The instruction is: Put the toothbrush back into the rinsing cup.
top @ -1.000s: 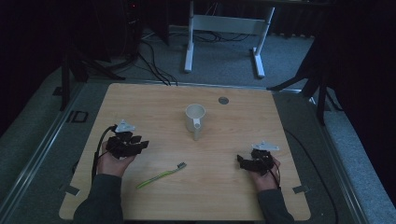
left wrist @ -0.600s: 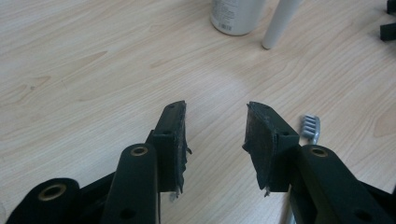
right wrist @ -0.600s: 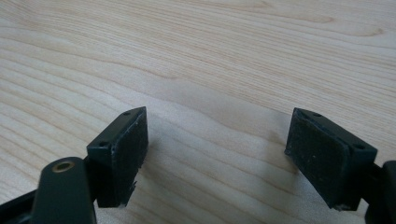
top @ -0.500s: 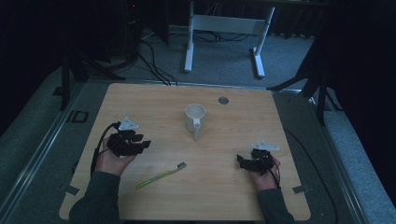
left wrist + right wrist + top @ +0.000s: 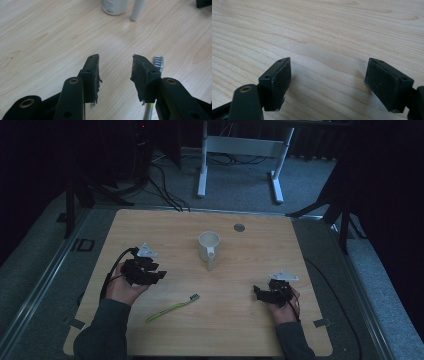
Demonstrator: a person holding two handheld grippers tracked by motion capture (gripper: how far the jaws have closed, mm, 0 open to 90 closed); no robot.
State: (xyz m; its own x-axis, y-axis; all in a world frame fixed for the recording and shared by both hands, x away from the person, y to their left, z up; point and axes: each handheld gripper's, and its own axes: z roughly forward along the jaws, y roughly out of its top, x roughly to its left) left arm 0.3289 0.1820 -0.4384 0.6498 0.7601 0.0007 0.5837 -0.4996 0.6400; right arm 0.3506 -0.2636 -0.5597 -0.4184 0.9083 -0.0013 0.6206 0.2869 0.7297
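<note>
Wood of a pale colour makes the table (image 5: 250,330), which is the largest thing and has much bare surface: the whole near strip between the two hands is open, and also the far corners. Around its edges lies grey floor (image 5: 385,285), with a white frame (image 5: 240,145) standing behind the far edge.

Near the middle stands a white mug (image 5: 208,246), upright, with its handle turned toward the person. A small dark round disc (image 5: 239,227) lies close to the far edge, to the right of the mug.

The left gripper (image 5: 155,274) is held over the left half of the table, and its jaws stand apart with nothing between them. The right gripper (image 5: 260,295) is near the right front part, well away from the mug; in the right gripper view its jaws are wide apart over bare wood.

A green toothbrush (image 5: 172,308) lies flat in front of the mug. Its long axis runs diagonally, the bristle head pointing to the far right and the handle end toward the near left. It is just beside the left gripper, on the near right side of it; in the left gripper view the head (image 5: 158,62) shows past the right jaw.
</note>
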